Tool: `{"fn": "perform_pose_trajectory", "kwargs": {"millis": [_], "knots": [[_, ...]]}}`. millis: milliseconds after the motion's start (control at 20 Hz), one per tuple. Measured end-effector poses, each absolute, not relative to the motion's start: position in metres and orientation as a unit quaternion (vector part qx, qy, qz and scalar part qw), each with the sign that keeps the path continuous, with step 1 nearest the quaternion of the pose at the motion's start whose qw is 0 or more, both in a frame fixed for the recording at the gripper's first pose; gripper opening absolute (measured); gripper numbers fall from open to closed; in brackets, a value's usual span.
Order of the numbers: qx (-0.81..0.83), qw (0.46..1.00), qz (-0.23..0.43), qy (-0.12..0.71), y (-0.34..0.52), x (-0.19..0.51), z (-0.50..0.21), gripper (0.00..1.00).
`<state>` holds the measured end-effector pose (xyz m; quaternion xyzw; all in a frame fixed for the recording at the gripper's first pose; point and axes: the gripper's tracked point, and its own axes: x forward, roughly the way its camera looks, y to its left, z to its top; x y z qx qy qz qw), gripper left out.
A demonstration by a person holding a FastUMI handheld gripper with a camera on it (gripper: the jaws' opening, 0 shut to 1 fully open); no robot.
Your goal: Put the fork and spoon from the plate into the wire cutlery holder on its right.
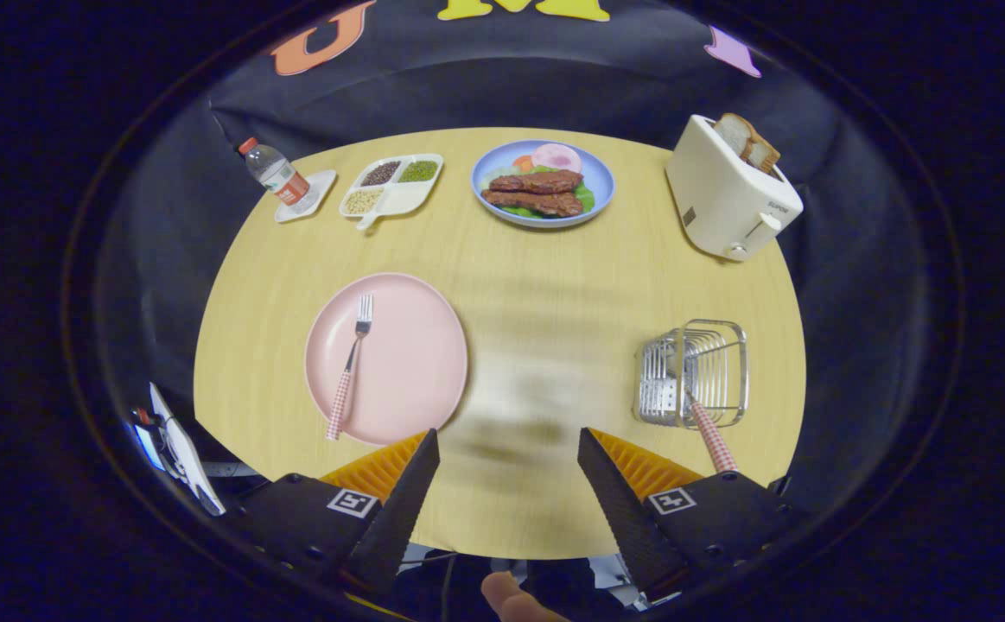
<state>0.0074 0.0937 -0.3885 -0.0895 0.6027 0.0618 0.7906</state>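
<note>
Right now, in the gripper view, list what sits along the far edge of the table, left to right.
Water bottle on a coaster → divided snack tray → blue plate of food → toaster with bread slices. The gripper is open, fingers apart over bare table.

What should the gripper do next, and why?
Probably swing toward the fork and come down over its handle. The gripper is open and holds nothing, the fork lies on the pink plate, and one checked handle already sticks out of the wire holder.
</note>
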Motion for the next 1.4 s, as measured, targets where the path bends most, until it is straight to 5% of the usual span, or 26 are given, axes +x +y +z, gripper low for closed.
{"fn": "perform_pose_trajectory", "kwargs": {"millis": [950,1150,1400], "knots": [[-0.055,0.834,0.068,0.545,0.232,0.006,-0.472,0.95],[-0.064,0.835,0.061,0.543,0.249,0.005,-0.494,0.84],[-0.069,0.833,0.058,0.546,0.262,0.002,-0.512,0.51]]}}
